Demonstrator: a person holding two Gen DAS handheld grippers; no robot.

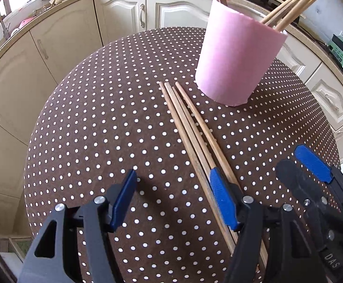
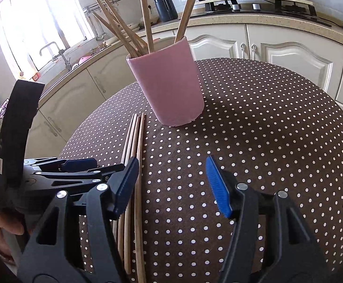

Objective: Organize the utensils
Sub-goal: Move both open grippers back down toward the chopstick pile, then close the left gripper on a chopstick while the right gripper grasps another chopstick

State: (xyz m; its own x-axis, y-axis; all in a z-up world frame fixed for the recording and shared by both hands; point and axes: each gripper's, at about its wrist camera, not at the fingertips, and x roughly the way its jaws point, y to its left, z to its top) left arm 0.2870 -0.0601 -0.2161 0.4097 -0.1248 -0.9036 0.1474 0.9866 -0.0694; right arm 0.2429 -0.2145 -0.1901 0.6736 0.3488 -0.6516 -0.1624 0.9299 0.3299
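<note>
Blue ribbed pads frame both views, and both grippers hang low over the bundle of loose chopsticks [image 1: 195,132] lying on the table. Nearest the lens in the left wrist view, the left gripper [image 1: 175,195] has its fingers spread apart with nothing between them; its right-hand pad sits right on top of the bundle's near end, so the sticks lie under that finger and not in the gap. From the other side, the right gripper [image 2: 171,184] is open too, gap empty, and the bundle passes just under its left-hand pad. It looks like either hand needs only a small sideways shift to straddle the sticks, and I can't call which is nearer. The long axis is the thing to watch: the chopsticks run straight away from the fingers toward the pink cup [image 1: 237,56], so a pinch would close across their width. They're slim, round, pale wooden rods, four of them side by side, far ends tapering. Beneath them the tablecloth [image 1: 100,129] is brown woven fabric with white dots, matte, over a round top. Just beyond the bundle's far tips stands the cup, upright, with a soft, foam-like pink wall. Several chopsticks already lean out of its rim.
</note>
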